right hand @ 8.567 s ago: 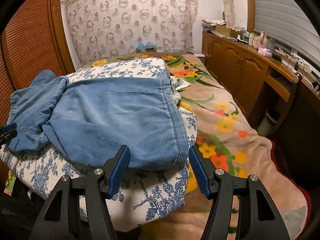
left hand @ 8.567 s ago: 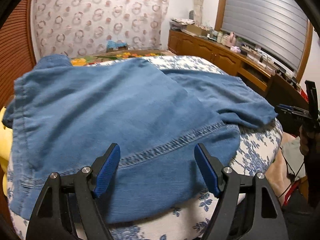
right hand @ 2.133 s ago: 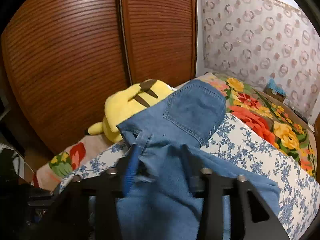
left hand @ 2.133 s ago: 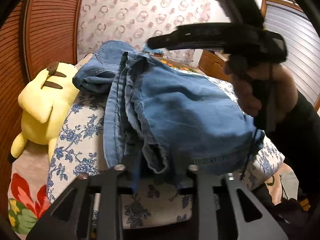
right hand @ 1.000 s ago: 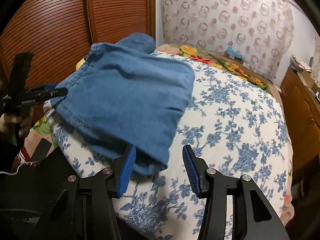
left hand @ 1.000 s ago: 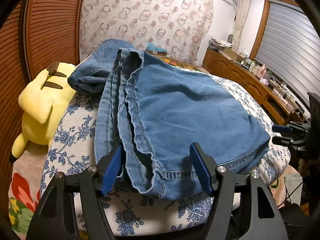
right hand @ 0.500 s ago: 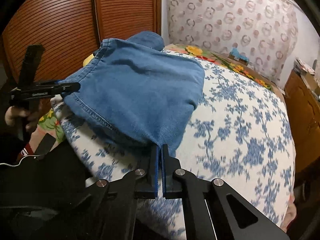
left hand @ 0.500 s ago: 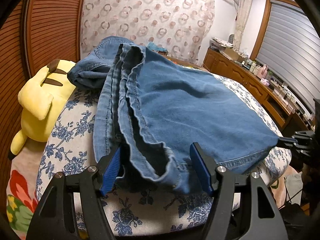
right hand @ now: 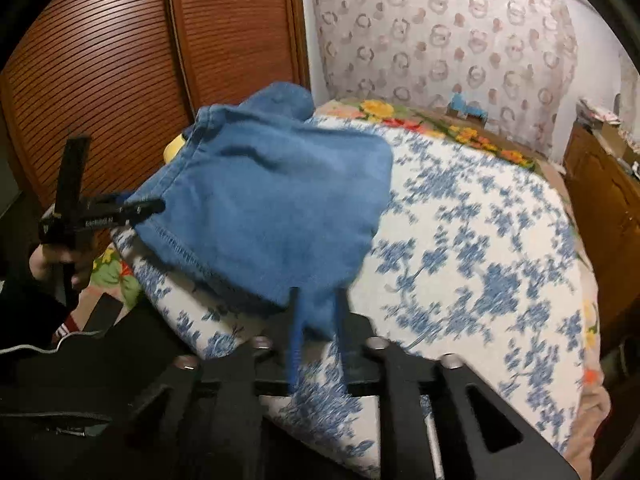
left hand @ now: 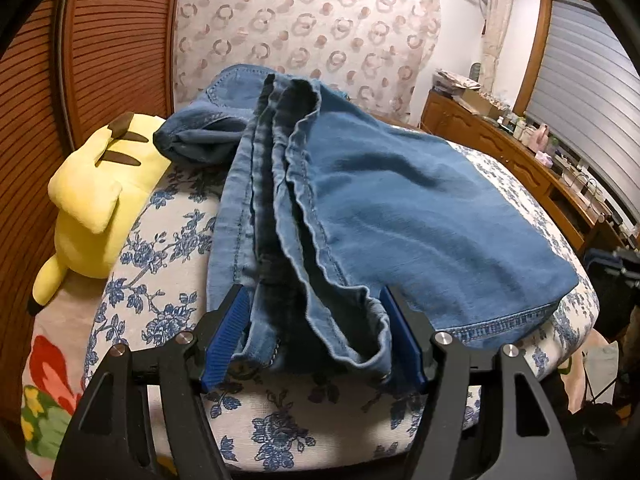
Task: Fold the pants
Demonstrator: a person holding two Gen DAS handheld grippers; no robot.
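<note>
- Half a second ago the right gripper had its blue pads pressed together on the corner of the pants; now a narrow gap shows between the pads, with a tongue of denim pinched in it, though the view is blurred by motion.
- Since that earlier frame the denim corner in the right wrist view has risen off the floral quilt, and the fabric above it bulges higher.
- On the other side, the left gripper has gone from pads standing clear of the cloth to pads touching the bunched hem on both sides.
- Its jaws stand fairly wide, with the stacked hem layers of the pants filling the space between them; whether they press hard enough to grip cannot be told.
- Folded in several layers, the pants lie across the floral quilt, their long edges running away from the left gripper toward a rumpled waistband end at the far side.
- Just left of the pants, a yellow plush toy lies against the wooden louvred doors.
- In the right wrist view the left gripper shows at the pants' left corner, held by a hand.
</note>
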